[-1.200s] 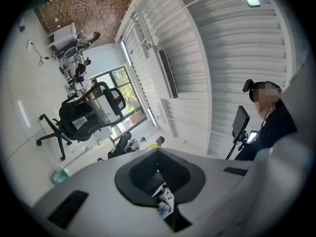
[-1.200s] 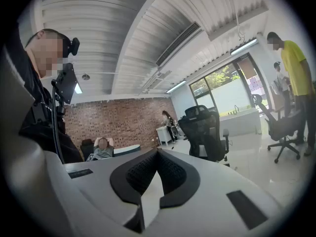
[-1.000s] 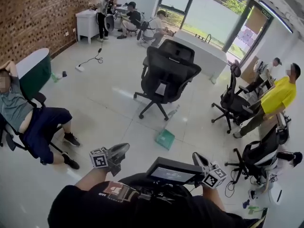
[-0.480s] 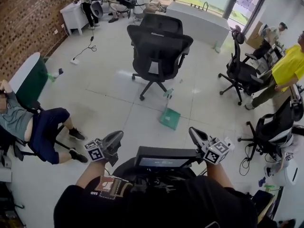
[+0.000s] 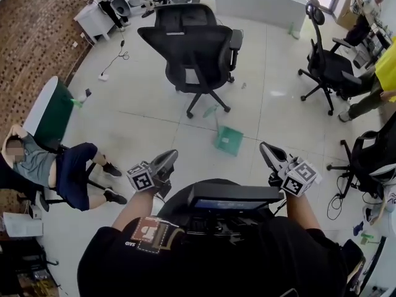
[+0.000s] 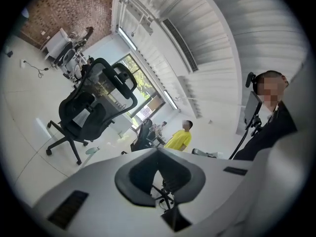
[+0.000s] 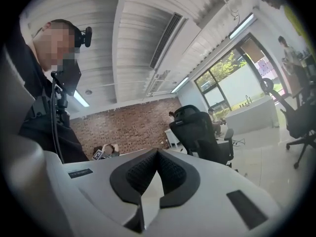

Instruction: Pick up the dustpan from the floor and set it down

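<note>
**Operator:** Status of the 2 grippers?

**Technician:** Left gripper (image 5: 168, 159) — jaws closed tip to tip, nothing between them. Right gripper (image 5: 268, 149): the same, closed and empty. Both are carried level in front of the person, well above the floor (image 5: 142, 125).

**Operator:** Location of the dustpan?

**Technician:** The green dustpan (image 5: 228, 140) lies on the floor ahead, well apart from both grippers. Its thin handle (image 5: 217, 125) points toward the base of the black office chair (image 5: 192, 45), and a castor (image 5: 228, 109) of that chair stands near it.

**Operator:** What could go wrong from here?

**Technician:** 3 failure modes are likely:
1. **Closed jaws.** Arriving with the jaws shut would shove the pan across the smooth floor instead of grasping it.
2. **Chair base.** A reach along the handle could strike the castor or a chair leg, rolling the chair and knocking the pan aside.
3. **Poor grip point.** A pinch on the pan's edge rather than the handle would probably let it tilt or slip out on the lift — and a descent too low would scrape the jaws on the floor
</note>
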A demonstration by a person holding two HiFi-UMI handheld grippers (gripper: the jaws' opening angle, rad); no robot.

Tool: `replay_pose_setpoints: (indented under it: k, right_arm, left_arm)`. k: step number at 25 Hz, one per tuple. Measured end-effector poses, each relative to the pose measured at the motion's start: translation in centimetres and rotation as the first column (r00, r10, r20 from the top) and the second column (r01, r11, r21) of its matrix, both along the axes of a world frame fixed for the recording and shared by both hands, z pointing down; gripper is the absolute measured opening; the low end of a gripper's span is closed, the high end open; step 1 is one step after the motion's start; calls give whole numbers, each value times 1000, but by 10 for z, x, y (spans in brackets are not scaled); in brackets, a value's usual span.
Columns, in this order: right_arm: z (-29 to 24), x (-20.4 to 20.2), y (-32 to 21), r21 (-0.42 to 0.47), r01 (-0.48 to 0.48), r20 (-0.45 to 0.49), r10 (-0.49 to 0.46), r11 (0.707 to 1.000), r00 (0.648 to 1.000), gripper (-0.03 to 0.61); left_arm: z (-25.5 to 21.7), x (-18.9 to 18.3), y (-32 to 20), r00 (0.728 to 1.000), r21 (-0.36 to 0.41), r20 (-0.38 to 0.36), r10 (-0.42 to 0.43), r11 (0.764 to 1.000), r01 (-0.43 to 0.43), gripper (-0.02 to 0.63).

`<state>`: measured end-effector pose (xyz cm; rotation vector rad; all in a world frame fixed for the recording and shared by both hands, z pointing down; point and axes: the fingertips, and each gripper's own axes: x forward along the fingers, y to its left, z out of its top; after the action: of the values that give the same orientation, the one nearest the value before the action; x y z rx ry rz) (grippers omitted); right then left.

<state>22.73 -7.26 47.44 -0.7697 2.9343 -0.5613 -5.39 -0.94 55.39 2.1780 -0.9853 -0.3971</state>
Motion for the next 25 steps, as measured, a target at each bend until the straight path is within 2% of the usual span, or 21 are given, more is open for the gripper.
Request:
replay_pose_setpoints:
  k: [4,7,10,14,16,19,24,25]
  right_arm:
    - [18,49,-41,-45,-70,-6,69,997,998,11]
    - [33,63,-77,-55,-134,-30,132,989,991,11]
    - [32,41,-107,-65,-152,-83,146,986,986,11]
    - [23,-13,-174,-33,-205,-133,199,978,971,11]
    - [26,-34,-207,-36,-254,-144,247,966,958,11]
    - [39,-55,-253,-64,-319,-173,304,946,937,11]
    - [71,-83,-321,-87,-359,-202,336,929,920,11]
    - [77,-83,-330,-98,-362,-202,337,927,919,11]
  left_arm:
    - [21,27,-74,997,-41,65,41,998,-39,25]
    - [51,28,-129,992,-66,106,74,996,-68,25]
    - [82,13,-184,985,-103,127,115,989,-102,32]
    - [126,-38,-267,972,-174,148,184,972,-157,103]
    - [155,-59,-307,955,-226,169,243,953,-202,142]
    - [200,-76,-363,919,-301,192,345,912,-279,208]
    - [278,-88,-447,838,-394,248,485,841,-371,241]
    - [294,-88,-460,831,-417,253,495,831,-368,244]
